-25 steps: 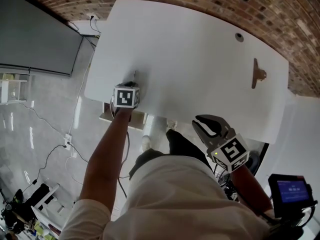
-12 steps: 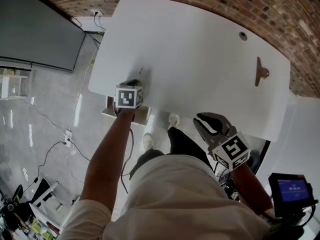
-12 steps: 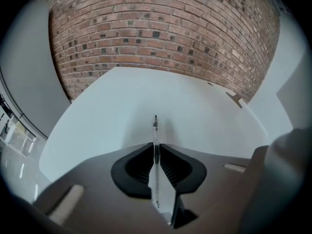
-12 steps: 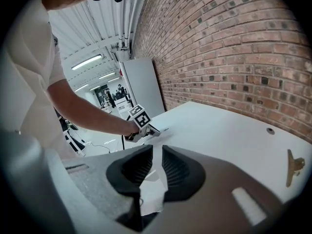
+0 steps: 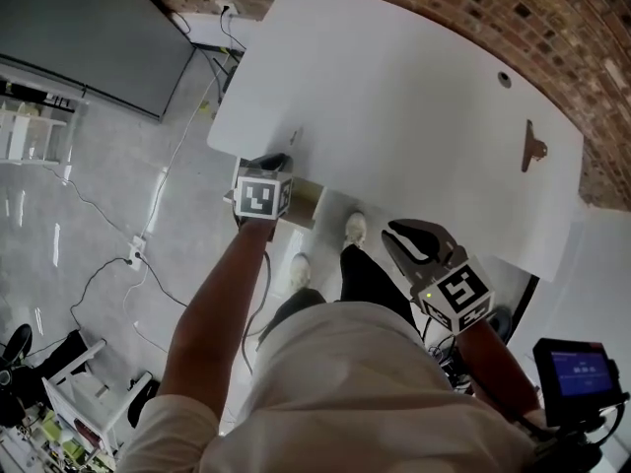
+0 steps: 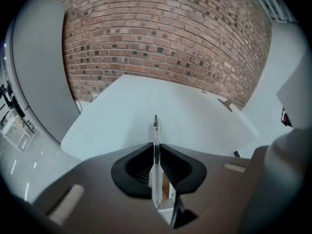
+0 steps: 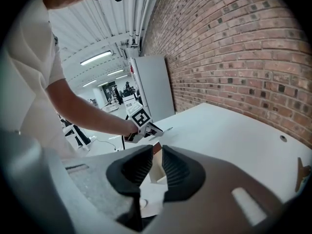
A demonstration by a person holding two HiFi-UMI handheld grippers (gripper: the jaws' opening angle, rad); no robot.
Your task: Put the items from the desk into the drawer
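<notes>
Pen (image 6: 155, 130) in left hand-held gripper (image 5: 277, 160) — at desk edge (image 5: 394, 208)

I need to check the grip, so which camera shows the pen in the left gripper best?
The left gripper view: the pen runs full length between the shut jaws of the left gripper, clear against the white desk. The head view shows only its tip beyond the marker cube; the right gripper view, a distant sliver.
</notes>
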